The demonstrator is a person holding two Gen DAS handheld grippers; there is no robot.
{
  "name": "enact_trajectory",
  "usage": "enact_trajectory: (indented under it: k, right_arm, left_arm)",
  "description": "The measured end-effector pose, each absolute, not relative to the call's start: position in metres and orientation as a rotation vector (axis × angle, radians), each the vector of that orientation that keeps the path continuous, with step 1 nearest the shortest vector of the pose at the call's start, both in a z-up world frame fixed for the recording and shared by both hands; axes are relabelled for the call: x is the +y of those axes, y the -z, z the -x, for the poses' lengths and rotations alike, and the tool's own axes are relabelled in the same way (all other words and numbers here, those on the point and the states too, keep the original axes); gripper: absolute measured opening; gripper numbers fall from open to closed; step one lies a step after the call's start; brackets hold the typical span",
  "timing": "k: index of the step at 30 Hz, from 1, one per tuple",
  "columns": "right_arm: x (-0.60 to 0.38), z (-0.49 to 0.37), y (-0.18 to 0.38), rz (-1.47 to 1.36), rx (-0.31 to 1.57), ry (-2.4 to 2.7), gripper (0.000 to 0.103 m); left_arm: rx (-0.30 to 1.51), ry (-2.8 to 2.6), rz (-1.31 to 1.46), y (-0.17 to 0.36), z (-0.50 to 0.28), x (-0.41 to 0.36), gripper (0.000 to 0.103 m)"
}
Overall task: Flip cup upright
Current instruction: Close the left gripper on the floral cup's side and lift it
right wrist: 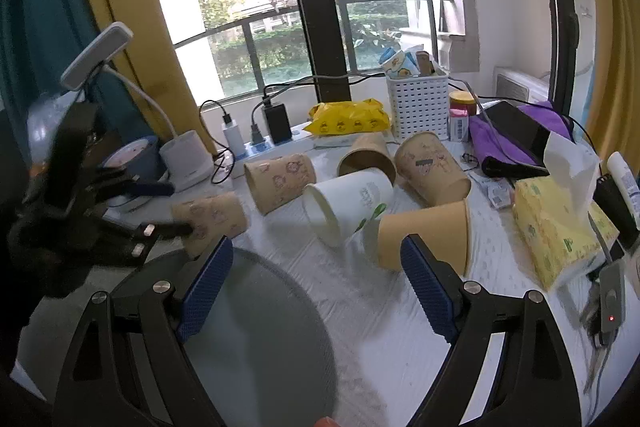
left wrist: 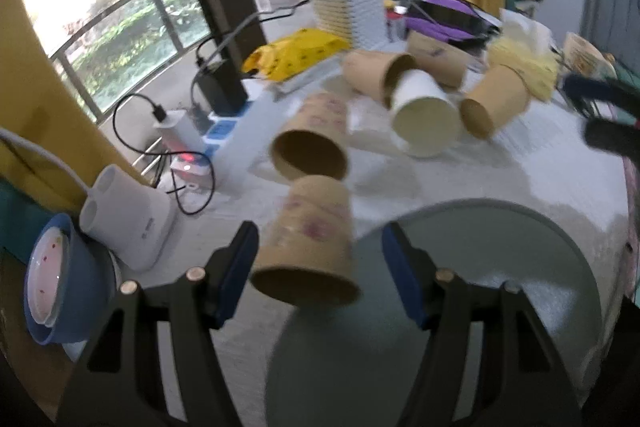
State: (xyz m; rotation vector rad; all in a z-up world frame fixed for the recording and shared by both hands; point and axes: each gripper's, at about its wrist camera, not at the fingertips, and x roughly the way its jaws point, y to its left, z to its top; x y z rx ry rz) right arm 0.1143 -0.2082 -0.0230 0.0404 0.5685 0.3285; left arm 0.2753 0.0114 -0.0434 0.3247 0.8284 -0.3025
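lying on its side between the spread left tongs [left wrist: 318, 269], the brown patterned paper cup [left wrist: 310, 245] has its open mouth turned toward the left wrist camera. in that view there is a gap between each blue pad and the cup wall, so i judge nothing is clamped yet, though motion blur makes contact hard to rule out. in the right wrist view the same cup [right wrist: 210, 217] sits just beyond the rim of the grey round tray [right wrist: 256, 327], with the left tongs' dark fingers reaching in at its near end.

the right tongs [right wrist: 318, 283] are spread wide and hold nothing — they hang above the counter [right wrist: 380, 307], with the tray under the left pad and a plain brown cup [right wrist: 424, 233] just ahead of the right pad.

several more cups lie tipped further back, among them a white cup [right wrist: 348, 201].

as for handling, it looks like thin paper: very light, easily crushed, and prone to rolling away. a gentle squeeze across the mid-wall, or nearer the stiffer rolled rim, seems safest — too much pressure would likely fold the wall inward, too little would let it slip during the turn.
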Motion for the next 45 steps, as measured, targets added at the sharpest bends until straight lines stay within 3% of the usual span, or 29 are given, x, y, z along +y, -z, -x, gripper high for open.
enact_trajectory:
  k: [9,16,32,45]
  right_arm:
    - [-0.212,-0.133,0.027,-0.059,0.580,-0.298,0.088]
    - [-0.213,-0.155,0.040,-0.063,0.631,-0.273,0.088]
    - [-0.202,-0.099,0.034,-0.024,0.602,-0.296,0.088]
    - [-0.203,-0.048,0.058,-0.025,0.631,-0.336,0.088]
  left_arm:
    - [1.022,0.367,-0.216,0.085,-0.318,0.022,0.067]
    - [1.037,0.391,-0.175,0.086,-0.314,0.030,0.065]
    - [0.921,0.483,-0.169,0.042,-0.199,-0.010,0.063]
    - [0.928,0.542,-0.203,0.066,-0.139,-0.050,0.066]
